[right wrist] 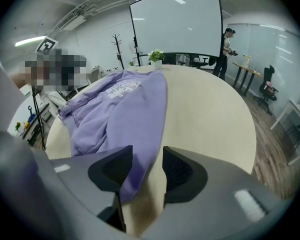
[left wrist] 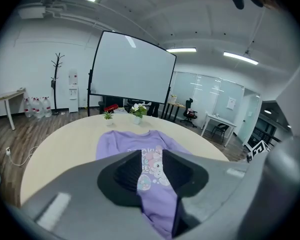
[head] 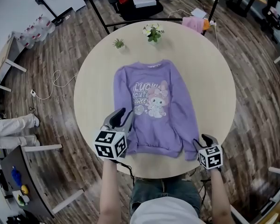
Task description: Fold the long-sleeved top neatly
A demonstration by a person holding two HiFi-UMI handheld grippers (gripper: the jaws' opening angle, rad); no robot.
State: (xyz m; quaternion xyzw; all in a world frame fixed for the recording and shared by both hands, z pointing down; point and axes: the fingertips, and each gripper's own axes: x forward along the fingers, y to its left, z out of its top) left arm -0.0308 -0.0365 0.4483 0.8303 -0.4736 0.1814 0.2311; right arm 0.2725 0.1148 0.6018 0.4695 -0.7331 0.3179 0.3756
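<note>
A purple long-sleeved top with a cartoon print lies flat and face up on the round table, collar away from me. My left gripper hovers at the top's lower left edge, jaws open. In the left gripper view the top shows through the gap of that gripper. At the lower right corner of the hem my right gripper is also open. The right gripper view has the edge of the top lying between the jaws of the gripper, beside bare tabletop.
A small green plant and a pot of white flowers stand at the table's far edge, beyond the collar. Bare tabletop lies on both sides of the top. A pink cloth lies off the table at the back right. A person stands far behind.
</note>
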